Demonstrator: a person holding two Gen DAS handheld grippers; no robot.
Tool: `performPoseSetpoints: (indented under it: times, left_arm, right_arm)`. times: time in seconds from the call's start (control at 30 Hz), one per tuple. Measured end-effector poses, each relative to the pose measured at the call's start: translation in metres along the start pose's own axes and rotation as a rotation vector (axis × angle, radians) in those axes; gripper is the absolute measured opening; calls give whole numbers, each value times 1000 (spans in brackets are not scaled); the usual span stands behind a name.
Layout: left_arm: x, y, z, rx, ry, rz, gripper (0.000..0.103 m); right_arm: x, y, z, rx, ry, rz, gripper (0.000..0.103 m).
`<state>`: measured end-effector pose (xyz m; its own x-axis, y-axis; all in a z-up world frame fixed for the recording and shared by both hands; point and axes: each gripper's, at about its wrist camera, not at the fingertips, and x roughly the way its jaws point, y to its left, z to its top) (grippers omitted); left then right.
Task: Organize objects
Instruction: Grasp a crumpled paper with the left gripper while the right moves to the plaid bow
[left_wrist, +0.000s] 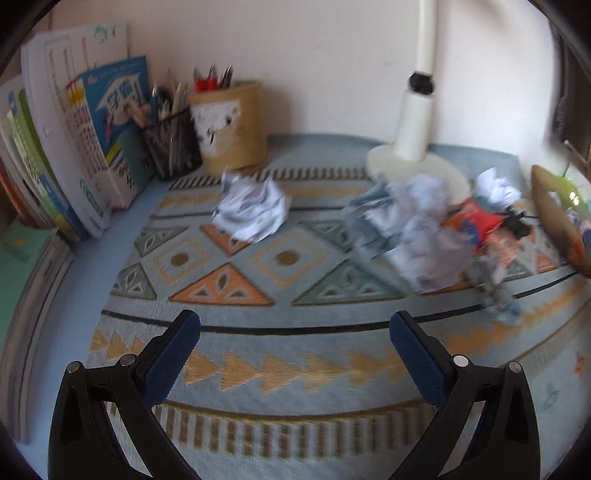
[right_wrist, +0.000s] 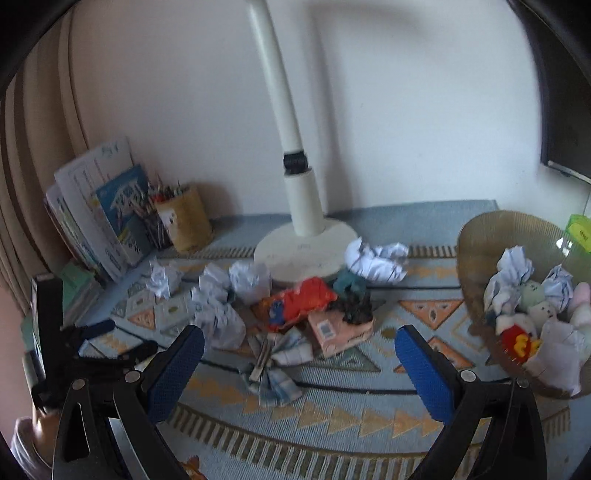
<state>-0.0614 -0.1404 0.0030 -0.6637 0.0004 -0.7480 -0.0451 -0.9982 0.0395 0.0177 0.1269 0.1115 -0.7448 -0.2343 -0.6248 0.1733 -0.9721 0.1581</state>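
Crumpled white paper balls (left_wrist: 253, 212) (right_wrist: 223, 321) lie on a patterned mat, with a red wrapper (right_wrist: 303, 301), a pink box (right_wrist: 338, 330), a dark tangled item (right_wrist: 354, 308) and a folded plaid cloth (right_wrist: 275, 363) among them. A brown basket (right_wrist: 476, 236) at the right holds paper balls and soft toys. My left gripper (left_wrist: 295, 321) is open and empty above the mat, short of the pile; it also shows in the right wrist view (right_wrist: 122, 334). My right gripper (right_wrist: 299, 341) is open and empty in front of the pile.
A white lamp base (right_wrist: 306, 251) and pole stand behind the pile. Books (left_wrist: 74, 147) lean at the back left beside a mesh pen holder (left_wrist: 171, 142) and a tan pen cup (left_wrist: 232, 127). The wall is close behind.
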Motion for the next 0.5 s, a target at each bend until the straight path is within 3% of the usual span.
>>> performPoseSetpoints:
  times: [0.13,0.27,0.5]
  left_arm:
    - [31,24,7,-83,47,-34,102]
    - [56,42,30,-140,68,-60,102]
    - [91,52,76,-134,94,39,102]
  right_arm:
    - [34,25,-29,-91,101,-31,103]
    - [71,43,-45,-171,228,-119,103]
    - [95,32,-39,-97,256,-135,103]
